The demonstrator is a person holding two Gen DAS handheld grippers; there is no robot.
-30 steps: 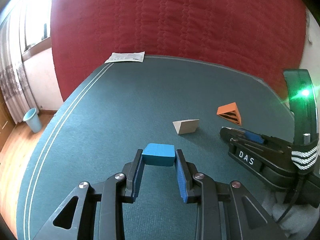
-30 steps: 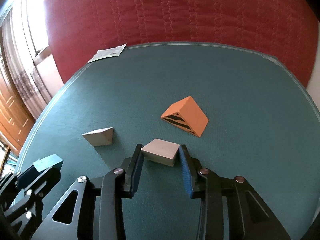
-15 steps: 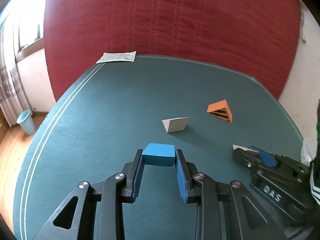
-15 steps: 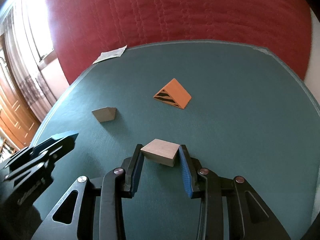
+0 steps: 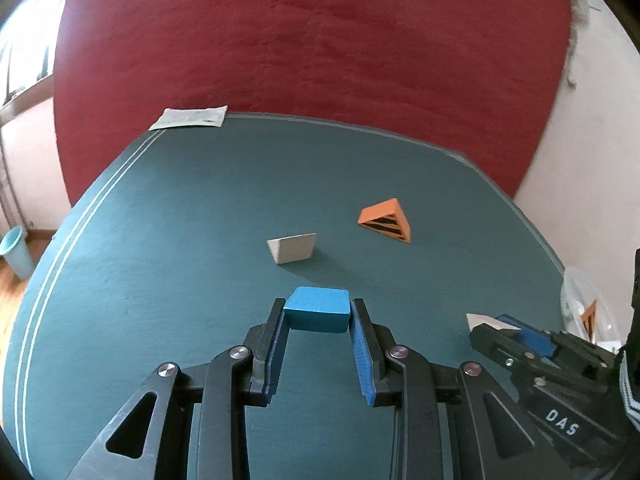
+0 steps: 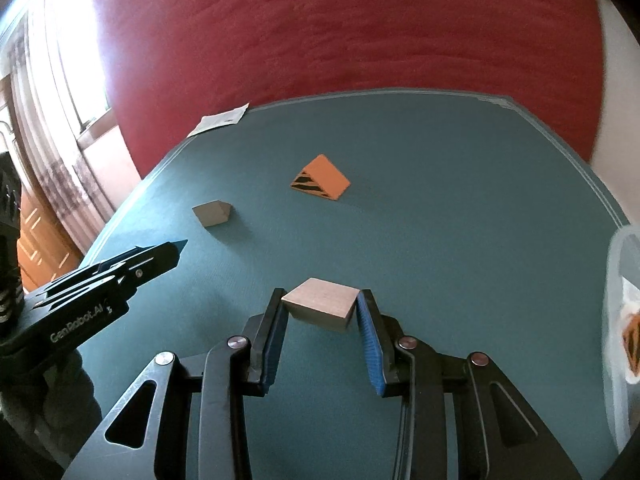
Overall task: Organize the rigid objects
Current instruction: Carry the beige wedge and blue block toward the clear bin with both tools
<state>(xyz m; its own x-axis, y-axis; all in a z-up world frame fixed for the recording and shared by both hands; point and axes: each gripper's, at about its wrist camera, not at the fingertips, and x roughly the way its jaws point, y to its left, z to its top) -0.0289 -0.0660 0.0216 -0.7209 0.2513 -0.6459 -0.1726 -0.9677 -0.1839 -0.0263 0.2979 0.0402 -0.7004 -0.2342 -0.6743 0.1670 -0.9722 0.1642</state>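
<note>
My left gripper (image 5: 318,312) is shut on a blue block (image 5: 318,307) and holds it above the green table (image 5: 180,220). My right gripper (image 6: 320,310) is shut on a plain wooden block (image 6: 320,304), also held above the table; it shows at the right of the left wrist view (image 5: 504,330). An orange wedge with black stripes (image 5: 386,221) and a plain wooden wedge (image 5: 293,248) lie on the table beyond both grippers; they also show in the right wrist view, the orange wedge (image 6: 322,178) and the wooden wedge (image 6: 212,213).
A clear plastic container (image 6: 624,320) with an orange striped piece inside stands at the table's right edge, also in the left wrist view (image 5: 586,312). A paper sheet (image 5: 190,117) lies at the far left corner. A red padded wall (image 5: 320,40) stands behind. A blue bin (image 5: 16,252) is on the floor at left.
Both grippers have pulled back and risen with their blocks; the two wedges look farther away. The right gripper has swung toward the right, bringing the clear container into view.
</note>
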